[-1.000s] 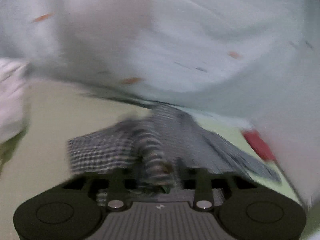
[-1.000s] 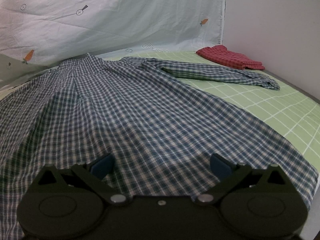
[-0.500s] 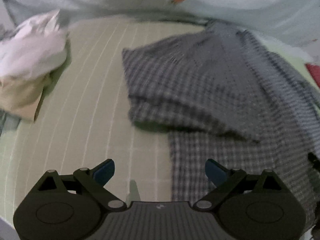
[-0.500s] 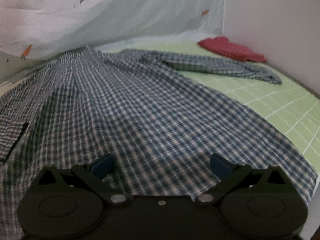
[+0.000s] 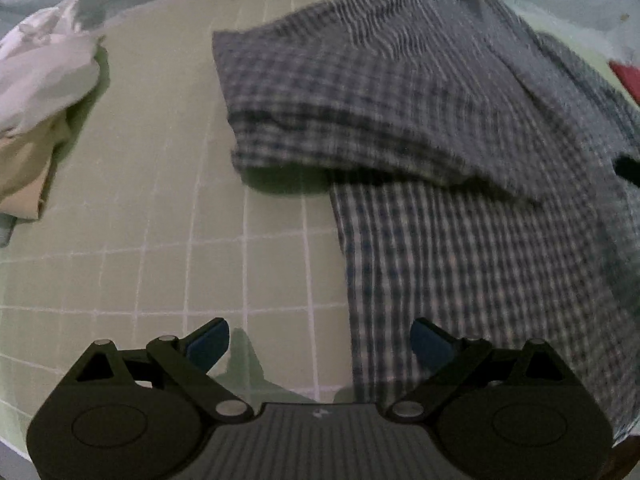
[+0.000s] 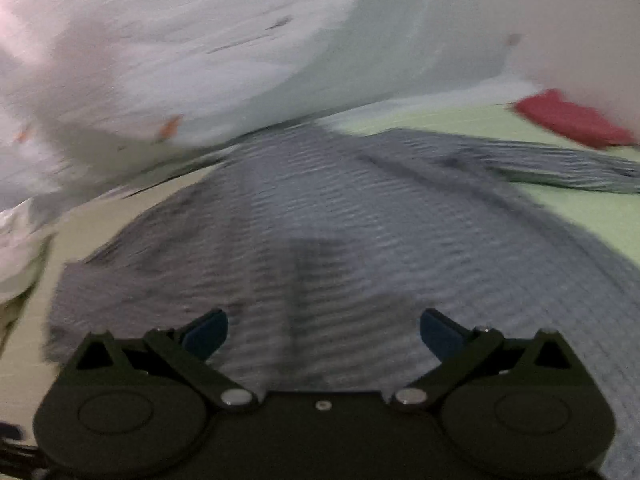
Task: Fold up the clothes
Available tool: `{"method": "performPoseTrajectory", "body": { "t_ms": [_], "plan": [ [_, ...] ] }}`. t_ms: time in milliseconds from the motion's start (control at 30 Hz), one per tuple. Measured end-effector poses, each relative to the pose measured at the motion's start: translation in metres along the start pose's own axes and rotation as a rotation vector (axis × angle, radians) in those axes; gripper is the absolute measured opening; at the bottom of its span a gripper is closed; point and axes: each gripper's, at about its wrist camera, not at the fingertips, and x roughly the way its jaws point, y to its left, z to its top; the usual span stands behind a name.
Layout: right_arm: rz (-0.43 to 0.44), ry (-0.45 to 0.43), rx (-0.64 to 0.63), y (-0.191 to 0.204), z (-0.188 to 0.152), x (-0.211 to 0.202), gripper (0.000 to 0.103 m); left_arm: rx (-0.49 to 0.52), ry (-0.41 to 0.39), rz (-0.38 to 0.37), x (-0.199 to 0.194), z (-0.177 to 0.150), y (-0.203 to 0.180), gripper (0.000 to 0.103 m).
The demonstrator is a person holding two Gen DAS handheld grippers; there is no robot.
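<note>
A blue-and-white checked shirt point(image 5: 460, 184) lies spread on the green grid sheet point(image 5: 160, 240), one sleeve folded over its body. My left gripper point(image 5: 320, 340) is open and empty, above the shirt's left edge. In the right wrist view the shirt point(image 6: 340, 240) is blurred by motion; its other sleeve point(image 6: 540, 160) stretches to the right. My right gripper point(image 6: 324, 330) is open and empty, just over the shirt's near hem.
A crumpled white and cream garment point(image 5: 36, 100) lies at the left on the sheet. A red checked cloth point(image 6: 572, 120) lies at the far right by the wall. A pale printed curtain point(image 6: 200, 40) hangs behind the bed.
My left gripper let go of the sleeve, opened and pulled back; the sleeve now lies folded on the shirt. My right gripper swings left, blurring its view.
</note>
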Motion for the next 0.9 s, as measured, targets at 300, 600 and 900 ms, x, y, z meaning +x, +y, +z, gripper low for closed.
{"method": "performPoseTrajectory", "body": {
  "t_ms": [300,600,900],
  "plan": [
    [0.157,0.078,-0.165,0.071,-0.011,0.018,0.091,-0.010,-0.024,-0.012,0.008,-0.012,0.008,0.103],
    [0.173,0.173,-0.210,0.080,-0.011,0.065,0.055,-0.064,-0.037,0.014,0.006,-0.015,0.005,0.103],
    [0.293,0.105,-0.282,0.040,0.031,0.052,0.000,-0.168,-0.016,0.168,-0.002,-0.014,-0.015,0.103]
  ]
}}
